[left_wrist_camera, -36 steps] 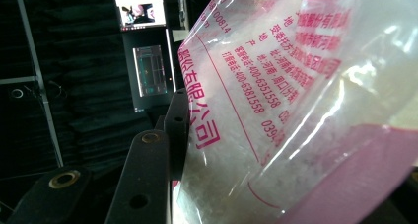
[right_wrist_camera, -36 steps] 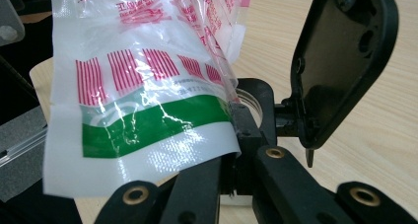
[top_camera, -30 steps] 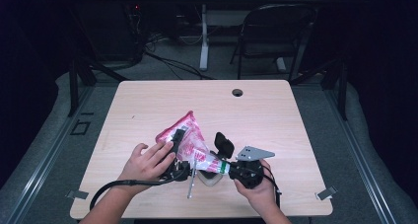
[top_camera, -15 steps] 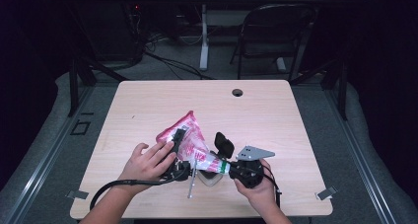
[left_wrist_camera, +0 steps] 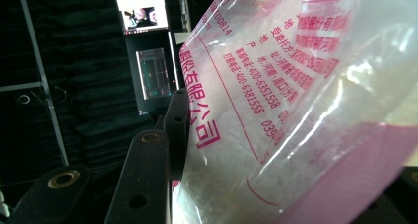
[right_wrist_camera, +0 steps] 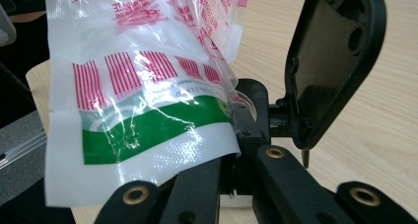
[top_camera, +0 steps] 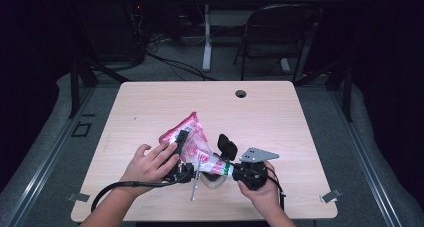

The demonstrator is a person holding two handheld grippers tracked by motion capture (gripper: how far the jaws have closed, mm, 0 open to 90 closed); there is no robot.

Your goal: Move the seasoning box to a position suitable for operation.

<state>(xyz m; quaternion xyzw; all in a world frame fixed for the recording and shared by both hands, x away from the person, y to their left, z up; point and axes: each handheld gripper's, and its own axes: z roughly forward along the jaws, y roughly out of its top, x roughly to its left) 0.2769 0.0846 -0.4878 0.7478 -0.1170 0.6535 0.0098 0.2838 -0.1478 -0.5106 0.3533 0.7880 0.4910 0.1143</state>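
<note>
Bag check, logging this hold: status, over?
Left claw on plastic bag, grip unclear. Right claw shut on bag's green end. Table ahead, nothing obstructing.

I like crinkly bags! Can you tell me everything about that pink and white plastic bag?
The plastic bag is see-through, crinkly film with pink print, pink stripes and a green band near one end. It is held above the wooden table, stretched between the left gripper and the right gripper, its pointed end tilting up. Something whitish shows inside.
</note>
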